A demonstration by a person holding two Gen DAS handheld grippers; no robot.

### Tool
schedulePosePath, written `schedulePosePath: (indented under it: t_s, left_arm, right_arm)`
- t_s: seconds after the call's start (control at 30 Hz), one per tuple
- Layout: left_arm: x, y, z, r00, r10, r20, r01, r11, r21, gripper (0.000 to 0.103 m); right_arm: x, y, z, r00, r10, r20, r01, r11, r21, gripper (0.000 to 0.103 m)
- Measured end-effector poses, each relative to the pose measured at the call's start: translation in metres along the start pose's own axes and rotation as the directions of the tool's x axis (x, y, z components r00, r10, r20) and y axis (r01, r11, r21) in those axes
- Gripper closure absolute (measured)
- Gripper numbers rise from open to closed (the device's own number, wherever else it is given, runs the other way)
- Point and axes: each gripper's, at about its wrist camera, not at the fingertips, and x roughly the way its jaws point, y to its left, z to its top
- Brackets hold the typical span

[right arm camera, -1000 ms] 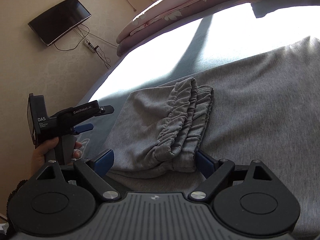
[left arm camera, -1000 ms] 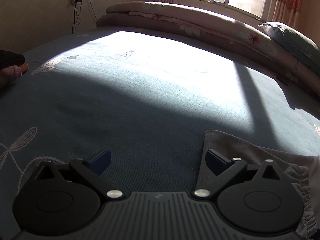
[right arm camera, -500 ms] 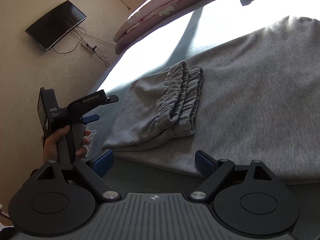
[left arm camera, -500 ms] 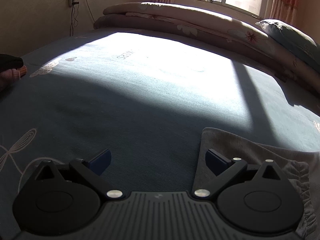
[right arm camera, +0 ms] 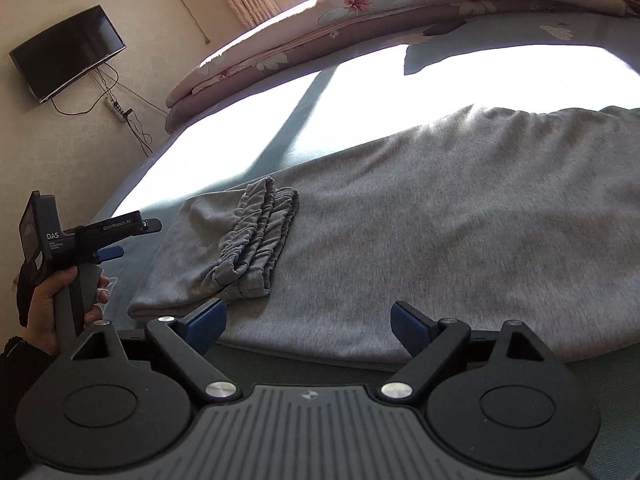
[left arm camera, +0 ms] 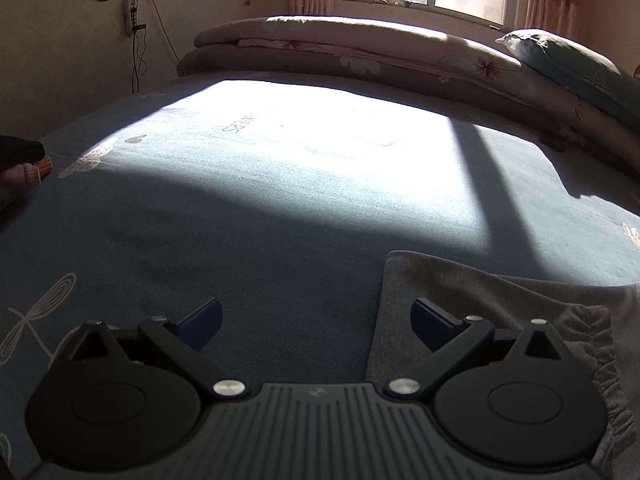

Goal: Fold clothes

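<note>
Grey sweatpants point(right arm camera: 440, 232) lie flat across the blue bedsheet, with one end folded over so the gathered elastic waistband point(right arm camera: 256, 236) rests on top. My right gripper point(right arm camera: 308, 320) hovers open just above the garment's near edge, nothing between its blue pads. In the left wrist view the folded corner of the sweatpants point(left arm camera: 480, 300) sits at the lower right. My left gripper point(left arm camera: 316, 320) is open over bare sheet, its right pad above the fabric's edge. The left gripper point(right arm camera: 120, 240) also shows in the right wrist view, held by a hand beside the folded end.
Folded floral quilts point(left arm camera: 360, 56) and a pillow point(left arm camera: 568, 64) line the far side of the bed under the window. A wall TV point(right arm camera: 68, 56) and a power strip with cables point(right arm camera: 120, 110) hang on the left wall. The bedsheet point(left arm camera: 240, 208) is sunlit in the middle.
My right gripper has pulled back and lifted from the waistband, so the whole garment now lies farther ahead. The left gripper shifted slightly, still beside the folded corner.
</note>
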Motion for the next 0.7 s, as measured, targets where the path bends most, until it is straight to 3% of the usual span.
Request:
schedulePosePath:
  t_s: [0.1, 0.2, 0.33, 0.43, 0.57, 0.7]
  left_arm:
    - [-0.027, -0.022, -0.001, 0.998, -0.027, 0.064, 0.024, 0.998, 0.05, 0.003]
    - [-0.055, -0.048, -0.003, 0.986, -0.144, 0.086, 0.141, 0.989, 0.041, 0.003]
    - [-0.089, -0.099, -0.013, 0.932, -0.354, 0.075, 0.349, 0.934, 0.072, 0.001]
    - [-0.1, -0.147, -0.023, 0.892, -0.452, 0.011, 0.445, 0.882, 0.158, 0.001]
    - [-0.098, -0.2, -0.041, 0.885, -0.461, -0.07, 0.464, 0.854, 0.237, 0.001]
    - [-0.077, -0.232, -0.063, 0.892, -0.423, -0.162, 0.451, 0.86, 0.237, 0.001]
  right_arm:
    - [-0.027, -0.012, 0.007, 0.992, -0.102, 0.078, 0.107, 0.992, -0.066, 0.005]
    - [-0.034, -0.035, 0.015, 0.971, -0.193, 0.144, 0.213, 0.967, -0.141, 0.0]
    - [-0.019, -0.07, 0.023, 0.937, -0.3, 0.177, 0.333, 0.921, -0.203, 0.0]
    - [-0.005, -0.099, 0.018, 0.935, -0.322, 0.146, 0.345, 0.922, -0.173, 0.0]
    - [-0.002, -0.122, 0.001, 0.936, -0.308, 0.173, 0.334, 0.929, -0.156, 0.0]
    - [-0.004, -0.121, -0.005, 0.935, -0.312, 0.168, 0.338, 0.927, -0.162, 0.0]
